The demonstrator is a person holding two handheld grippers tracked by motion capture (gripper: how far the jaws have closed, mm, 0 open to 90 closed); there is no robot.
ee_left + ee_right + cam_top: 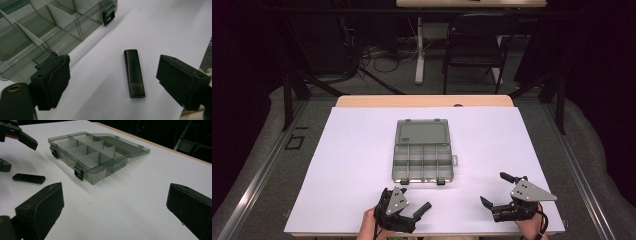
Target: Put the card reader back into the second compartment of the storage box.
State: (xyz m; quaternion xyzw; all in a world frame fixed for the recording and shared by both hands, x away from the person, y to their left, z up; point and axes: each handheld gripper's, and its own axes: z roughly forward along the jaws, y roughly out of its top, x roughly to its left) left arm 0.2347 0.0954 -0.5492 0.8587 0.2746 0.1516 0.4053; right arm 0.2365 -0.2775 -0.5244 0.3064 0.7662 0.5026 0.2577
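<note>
Left gripper released, jaws straddling USB stick lying on bench beside open box. Right gripper released, idle. Nothing grasped; compartments look empty.

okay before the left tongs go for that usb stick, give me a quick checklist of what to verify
1. Left tongs open wide enough: ok.
2. USB stick lying flat between the jaws, on the white sheet: ok.
3. Jaws touching the stick: not yet, apart.
4. Organizer box lid open, compartments look empty: ok.
5. Right tongs open and off to the side: ok.
6. Stick's cap firmly seated: cannot tell.
</note>
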